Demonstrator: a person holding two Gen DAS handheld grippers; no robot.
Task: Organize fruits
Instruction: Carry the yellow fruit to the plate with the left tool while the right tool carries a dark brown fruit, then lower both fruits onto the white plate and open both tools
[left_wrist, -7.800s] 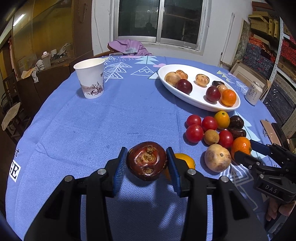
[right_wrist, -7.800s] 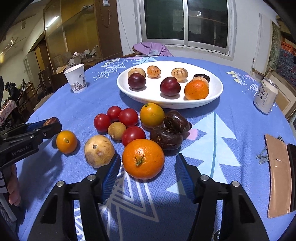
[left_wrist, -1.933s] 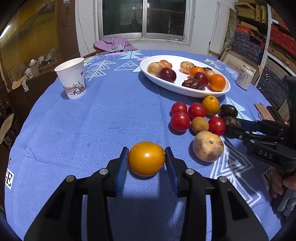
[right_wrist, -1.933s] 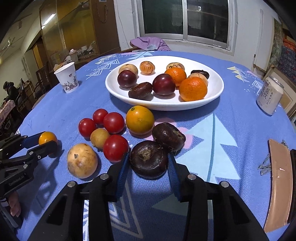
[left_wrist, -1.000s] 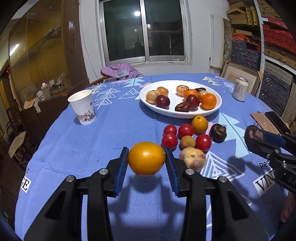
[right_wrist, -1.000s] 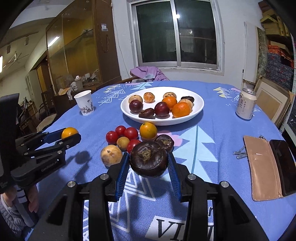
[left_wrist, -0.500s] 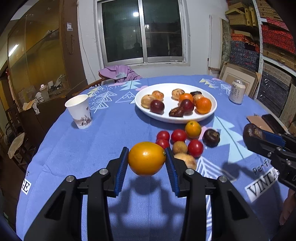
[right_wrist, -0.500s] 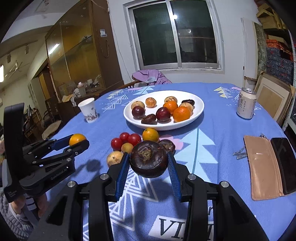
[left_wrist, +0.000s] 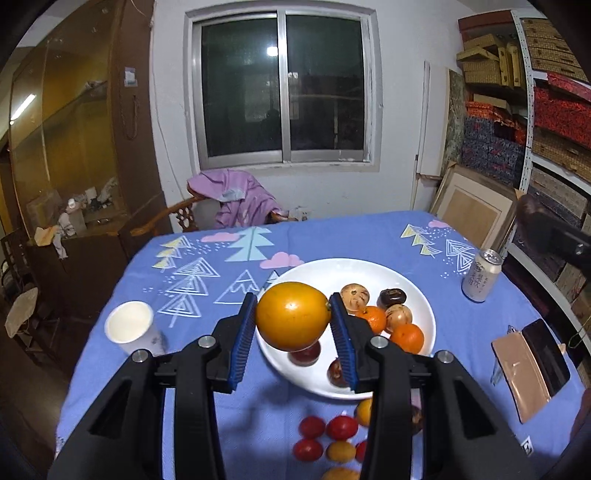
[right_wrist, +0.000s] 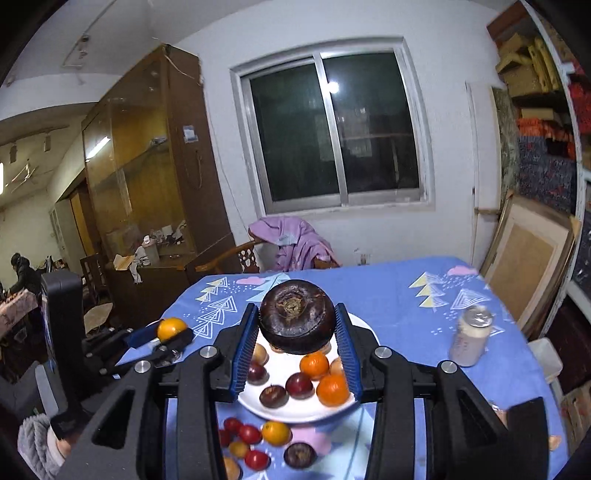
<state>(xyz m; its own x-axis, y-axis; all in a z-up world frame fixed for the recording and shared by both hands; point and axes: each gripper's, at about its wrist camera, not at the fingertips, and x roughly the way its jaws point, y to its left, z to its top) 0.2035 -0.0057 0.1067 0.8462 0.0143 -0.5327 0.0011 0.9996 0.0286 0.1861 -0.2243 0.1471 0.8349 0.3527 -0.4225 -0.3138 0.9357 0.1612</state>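
My left gripper is shut on a yellow-orange fruit and holds it high above the near-left part of the white plate. My right gripper is shut on a dark purple mangosteen, also high over the plate. The plate holds several fruits: oranges, plums, brown ones. Red tomatoes and other loose fruits lie on the blue cloth in front of the plate. The left gripper also shows in the right wrist view.
A white paper cup stands left of the plate. A drink can stands at the right, with a tan wallet and a phone nearer. A chair with purple cloth is behind the table.
Both grippers have risen well above the table with their fruits and moved forward over the plate. The cameras now look down on the plate from higher up.
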